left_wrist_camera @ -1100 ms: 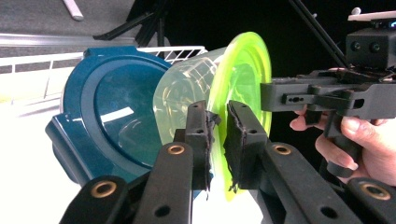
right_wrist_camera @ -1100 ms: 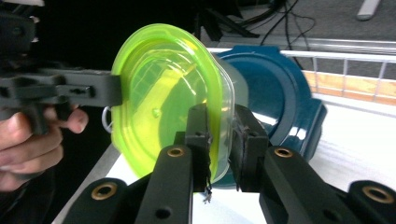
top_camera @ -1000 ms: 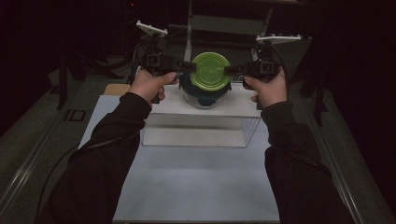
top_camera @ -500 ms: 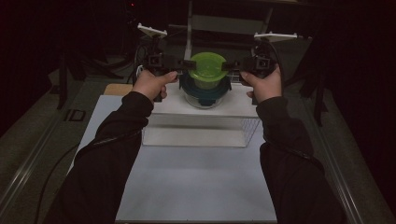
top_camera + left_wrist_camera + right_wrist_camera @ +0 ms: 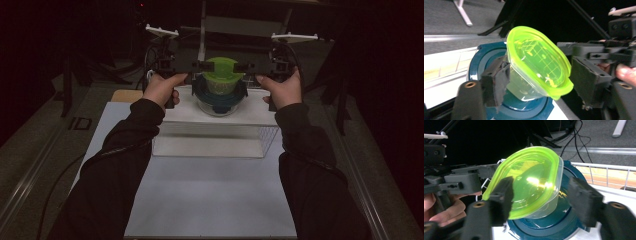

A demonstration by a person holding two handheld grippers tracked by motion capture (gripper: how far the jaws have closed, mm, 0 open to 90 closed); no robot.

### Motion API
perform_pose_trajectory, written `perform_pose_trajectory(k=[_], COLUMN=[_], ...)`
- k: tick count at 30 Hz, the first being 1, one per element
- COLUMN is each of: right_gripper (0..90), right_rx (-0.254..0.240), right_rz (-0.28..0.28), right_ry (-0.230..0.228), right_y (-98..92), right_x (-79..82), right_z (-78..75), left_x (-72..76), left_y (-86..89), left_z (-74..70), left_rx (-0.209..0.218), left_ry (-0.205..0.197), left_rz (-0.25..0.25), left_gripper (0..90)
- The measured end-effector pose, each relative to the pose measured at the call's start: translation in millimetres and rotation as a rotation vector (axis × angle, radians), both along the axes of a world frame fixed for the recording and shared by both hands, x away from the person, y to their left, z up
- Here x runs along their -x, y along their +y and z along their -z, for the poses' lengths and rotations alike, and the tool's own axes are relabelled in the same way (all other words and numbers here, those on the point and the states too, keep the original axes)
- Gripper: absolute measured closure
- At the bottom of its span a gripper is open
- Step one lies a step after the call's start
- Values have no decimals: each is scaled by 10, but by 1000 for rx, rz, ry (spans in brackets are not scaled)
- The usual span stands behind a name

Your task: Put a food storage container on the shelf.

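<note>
A clear tub with a bright green lid [image 5: 220,75] rests tilted on a bowl with a dark blue lid [image 5: 220,98], which stands on a raised white shelf [image 5: 255,112]. My left gripper [image 5: 200,66] comes in from the left and my right gripper [image 5: 243,66] from the right, both level with the tub. Both pairs of jaws have just been opening. In the left gripper view the tub [image 5: 536,67] lies between the spread pads of my left gripper [image 5: 541,78], and the far pad stands clear of it. In the right gripper view my right gripper [image 5: 544,197] likewise straddles the tub [image 5: 529,182] with a gap at one pad.
The shelf sits on a wire rack [image 5: 267,140] at the back of a white tabletop [image 5: 210,200]. A wooden board [image 5: 125,96] lies at the left. Cables [image 5: 576,137] trail on the grey floor behind. Dark stands surround the table.
Both pairs of jaws have spread apart from the green-lidded tub. The tub's lid showed as a round face before and now looks flatter, sitting on the blue lid.
</note>
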State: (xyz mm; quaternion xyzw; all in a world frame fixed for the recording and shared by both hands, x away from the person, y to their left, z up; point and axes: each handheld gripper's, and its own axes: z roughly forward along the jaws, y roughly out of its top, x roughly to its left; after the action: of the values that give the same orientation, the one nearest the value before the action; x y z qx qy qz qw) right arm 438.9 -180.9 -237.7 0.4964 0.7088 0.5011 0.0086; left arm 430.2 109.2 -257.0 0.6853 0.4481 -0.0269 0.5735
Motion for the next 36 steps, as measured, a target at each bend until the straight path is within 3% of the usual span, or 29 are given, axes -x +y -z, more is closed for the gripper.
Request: perform_pose_trajectory(k=[3,8,10,12,24,29,32,36], right_gripper=[269,228,229,231,232,232,232,229], right_rx=[-11,-30,-54,-35,-1,35,22,18], right_rz=[-37,-73,-70,-68,-109,-121,-129,-143], right_ry=[-24,-51,-52,-66,-106,-118,-122,-115], right_y=[-13,-63,-105,-137,-290,-330,-382,-427], right_x=[68,182,234,284,631,788,885,1010], right_z=[-16,-9,5,21,220,398,509,707], left_x=[83,272,369,518,937,1070,1157,1238], left_y=[25,63,81,149,264,290,290,284], left_z=[-13,-5,14,66,306,459,573,714], left_rx=[3,1,-7,-10,-36,-28,-49,-64], left_ry=[-39,-112,-134,-167,-251,-261,-282,-272], left_rz=[14,38,60,63,110,120,130,150], left_gripper=[175,7,4,4,4,4,4,4])
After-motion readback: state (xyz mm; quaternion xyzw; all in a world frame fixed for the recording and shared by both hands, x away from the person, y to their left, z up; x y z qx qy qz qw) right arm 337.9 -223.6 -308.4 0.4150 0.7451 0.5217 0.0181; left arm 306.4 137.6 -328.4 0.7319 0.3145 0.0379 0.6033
